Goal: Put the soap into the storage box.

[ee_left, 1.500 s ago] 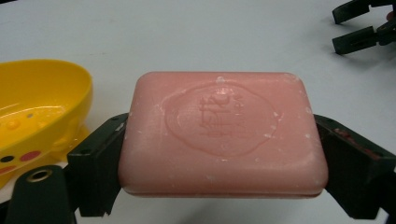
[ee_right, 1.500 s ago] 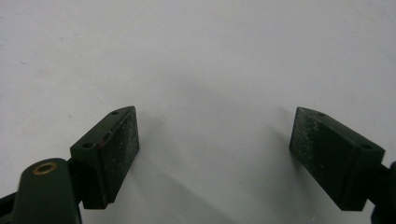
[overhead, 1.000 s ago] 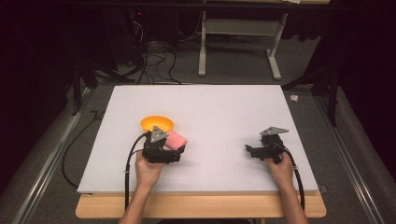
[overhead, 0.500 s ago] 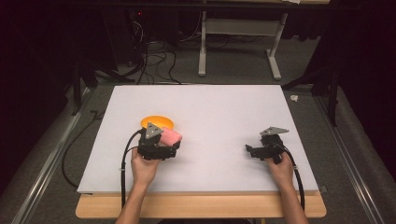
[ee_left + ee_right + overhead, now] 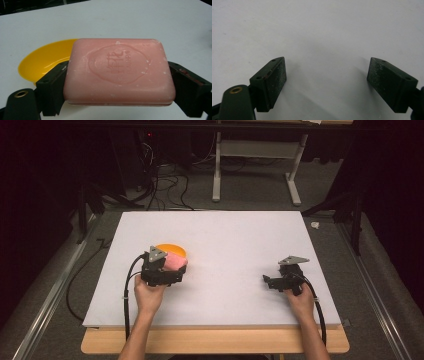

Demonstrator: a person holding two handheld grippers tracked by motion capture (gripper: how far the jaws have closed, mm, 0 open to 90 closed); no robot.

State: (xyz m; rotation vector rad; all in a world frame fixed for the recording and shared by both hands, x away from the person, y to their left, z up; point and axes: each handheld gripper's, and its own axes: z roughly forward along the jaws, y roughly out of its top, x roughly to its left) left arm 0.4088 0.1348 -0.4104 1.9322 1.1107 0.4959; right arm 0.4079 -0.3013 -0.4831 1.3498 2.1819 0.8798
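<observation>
A pink bar of soap with a stamped emblem sits clamped between the two black jaws of my left gripper. Just behind it lies a shallow yellow dish on the white board. From above, my left gripper hovers at the dish's near edge, and the soap partly covers the dish. At the right side of the board my right gripper rests open, pointing left; its pads stand wide apart over bare white surface.
The white board lies on a wooden table. Cables trail from both grippers toward the front edge. A metal table frame and loose cords stand on the floor beyond the board.
My left gripper has carried the soap back and leftward, from beside the dish's right rim to over its near edge. The right gripper stayed put.
</observation>
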